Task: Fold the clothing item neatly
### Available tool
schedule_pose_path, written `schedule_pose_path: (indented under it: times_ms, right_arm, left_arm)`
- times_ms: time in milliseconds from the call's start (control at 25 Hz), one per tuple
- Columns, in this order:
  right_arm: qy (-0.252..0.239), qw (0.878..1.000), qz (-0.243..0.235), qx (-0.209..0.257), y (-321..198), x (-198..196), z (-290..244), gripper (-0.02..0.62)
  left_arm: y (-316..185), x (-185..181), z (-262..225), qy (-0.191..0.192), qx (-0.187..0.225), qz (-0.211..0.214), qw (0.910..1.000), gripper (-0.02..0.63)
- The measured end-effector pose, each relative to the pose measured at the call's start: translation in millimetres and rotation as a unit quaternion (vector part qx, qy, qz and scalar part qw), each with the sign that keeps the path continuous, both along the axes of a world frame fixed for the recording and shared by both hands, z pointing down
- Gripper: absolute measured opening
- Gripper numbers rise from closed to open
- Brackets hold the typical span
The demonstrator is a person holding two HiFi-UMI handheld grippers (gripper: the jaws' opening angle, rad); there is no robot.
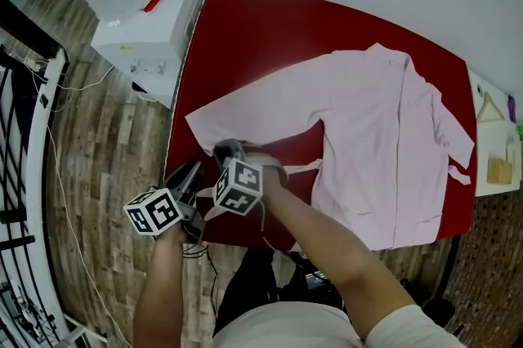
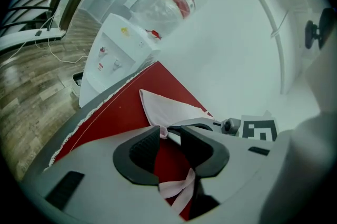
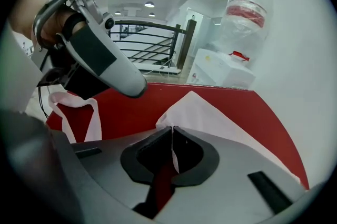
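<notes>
Left tongs (image 2: 169, 131) clamp the tie (image 2: 178, 190) of the pink robe (image 1: 384, 150); right tongs (image 3: 172, 129) pinch its sleeve cuff (image 3: 208, 112).

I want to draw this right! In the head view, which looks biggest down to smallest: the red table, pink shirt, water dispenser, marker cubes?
1. red table
2. pink shirt
3. water dispenser
4. marker cubes: the two look alike, and they sit nearest the camera.

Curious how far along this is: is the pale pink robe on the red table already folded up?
No, the pale pink fabric robe lies spread flat on the red table, one sleeve stretched out.
</notes>
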State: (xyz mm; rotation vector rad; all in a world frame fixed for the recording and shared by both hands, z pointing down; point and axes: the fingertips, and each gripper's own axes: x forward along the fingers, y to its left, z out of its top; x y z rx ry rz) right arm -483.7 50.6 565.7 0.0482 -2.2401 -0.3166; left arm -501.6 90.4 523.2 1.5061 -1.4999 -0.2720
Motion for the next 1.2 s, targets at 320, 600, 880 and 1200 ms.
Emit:
schedule_pose_path:
  times_ms: [320,600,880,1200]
  right_arm:
    - [-0.055,0.998,0.038,0.004,-17,6,-41,0.020]
    - [-0.068,0.997,0.043,-0.002,-16,6,-52,0.020]
    - [-0.084,0.995,0.048,-0.012,-12,9,-60,0.020]
    - [-0.104,0.993,0.047,-0.023,-10,13,-69,0.020]
  left_arm:
    - [-22,5,-1,0.063,0.018,0.009,0.9978,0.124]
    - [-34,-5,1,0.138,0.037,-0.016,0.9896,0.181]
    - [-49,-14,12,0.202,0.029,-0.037,0.9782,0.225]
    - [-69,-32,21,0.178,0.012,-0.051,0.9827,0.225]
